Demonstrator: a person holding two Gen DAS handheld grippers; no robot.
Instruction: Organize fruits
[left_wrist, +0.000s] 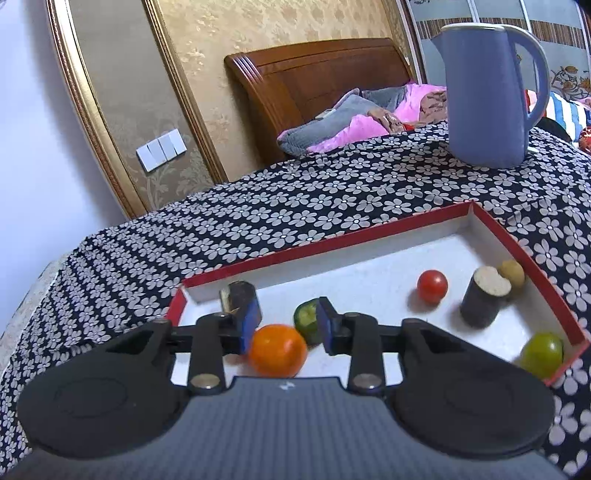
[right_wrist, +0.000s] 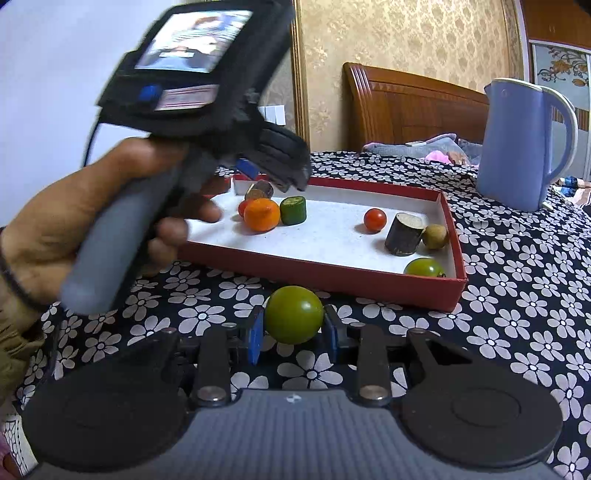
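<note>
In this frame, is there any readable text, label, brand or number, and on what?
None can be read.
Left gripper: the screen on its back shows a blurred picture, and the label strip under it is smeared by motion, so no characters come through.
Small white mark on the right gripper body: a logo-like sign, too small to read.
Red box, blue kettle, green tomato: no print visible.

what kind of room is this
Most likely a bedroom: a wooden headboard with bedding stands behind the flower-patterned cloth that carries the red box of fruit.
</note>
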